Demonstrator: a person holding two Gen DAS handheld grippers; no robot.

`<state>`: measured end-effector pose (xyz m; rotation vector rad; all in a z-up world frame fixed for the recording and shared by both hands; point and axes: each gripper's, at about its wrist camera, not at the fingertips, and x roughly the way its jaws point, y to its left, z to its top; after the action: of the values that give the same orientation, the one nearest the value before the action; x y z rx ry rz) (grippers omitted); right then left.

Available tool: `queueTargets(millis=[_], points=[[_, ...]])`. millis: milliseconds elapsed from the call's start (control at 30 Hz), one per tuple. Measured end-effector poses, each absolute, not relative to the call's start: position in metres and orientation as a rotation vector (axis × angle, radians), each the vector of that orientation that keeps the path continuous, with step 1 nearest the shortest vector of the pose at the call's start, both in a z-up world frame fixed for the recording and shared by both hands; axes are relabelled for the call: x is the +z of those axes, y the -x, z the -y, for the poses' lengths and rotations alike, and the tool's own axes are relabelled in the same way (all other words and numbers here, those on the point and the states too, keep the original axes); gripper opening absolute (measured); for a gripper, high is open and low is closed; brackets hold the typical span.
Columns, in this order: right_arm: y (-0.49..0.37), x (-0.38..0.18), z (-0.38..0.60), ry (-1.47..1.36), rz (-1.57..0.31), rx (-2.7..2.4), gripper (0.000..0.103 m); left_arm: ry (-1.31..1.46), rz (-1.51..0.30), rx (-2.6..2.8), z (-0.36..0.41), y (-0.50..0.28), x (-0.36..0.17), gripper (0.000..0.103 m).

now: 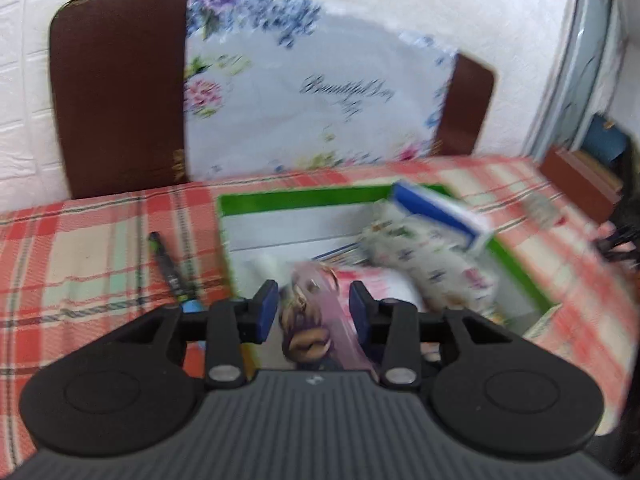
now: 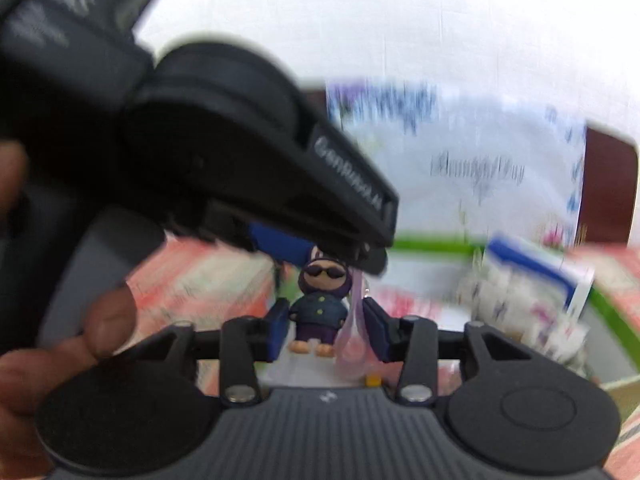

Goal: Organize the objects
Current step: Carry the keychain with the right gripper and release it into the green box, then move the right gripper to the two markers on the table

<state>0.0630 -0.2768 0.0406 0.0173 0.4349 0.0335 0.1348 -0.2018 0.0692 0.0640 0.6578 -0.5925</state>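
Observation:
A small figurine in a purple hood and dark sunglasses hangs upright over a green-rimmed box, with a pink strap dangling beside it. My left gripper is shut on the figurine and strap. In the right wrist view its black finger reaches in from the upper left, with the pads at the figurine's head. My right gripper is open, with the figurine's body and the strap between its blue pads, close to them. Blur hides the exact contact.
The green-rimmed box sits on a red plaid tablecloth and holds a blue-and-white carton, a floral pouch and papers. A dark pen lies left of the box. A brown chair with a floral cloth stands behind. A hand grips the left tool.

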Motion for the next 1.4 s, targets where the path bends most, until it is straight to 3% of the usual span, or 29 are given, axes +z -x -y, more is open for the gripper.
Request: queueTargets(millis=[167, 300, 500, 1067, 1400], points=[[-0.043, 0.038, 0.279, -0.059, -0.377, 0.015, 0.054, -0.068, -0.637, -0.634, 0.190, -0.123, 0.066, 0.039], [-0.024, 0.040, 0.272, -0.059, -0.342, -0.003, 0.057, -0.065, -0.603, -0.628, 0.180, -0.107, 0.072, 0.048], [-0.001, 0.045, 0.262, -0.064, -0.321, -0.009, 0.057, -0.064, -0.617, -0.539, 0.147, -0.093, 0.071, 0.049], [-0.012, 0.013, 0.179, 0.011, -0.622, 0.179, 0.057, -0.049, -0.748, -0.191, 0.016, -0.111, 0.011, 0.050], [-0.060, 0.011, 0.144, 0.095, -0.630, 0.189, 0.060, -0.070, -0.675, -0.110, -0.023, -0.130, 0.007, 0.056]])
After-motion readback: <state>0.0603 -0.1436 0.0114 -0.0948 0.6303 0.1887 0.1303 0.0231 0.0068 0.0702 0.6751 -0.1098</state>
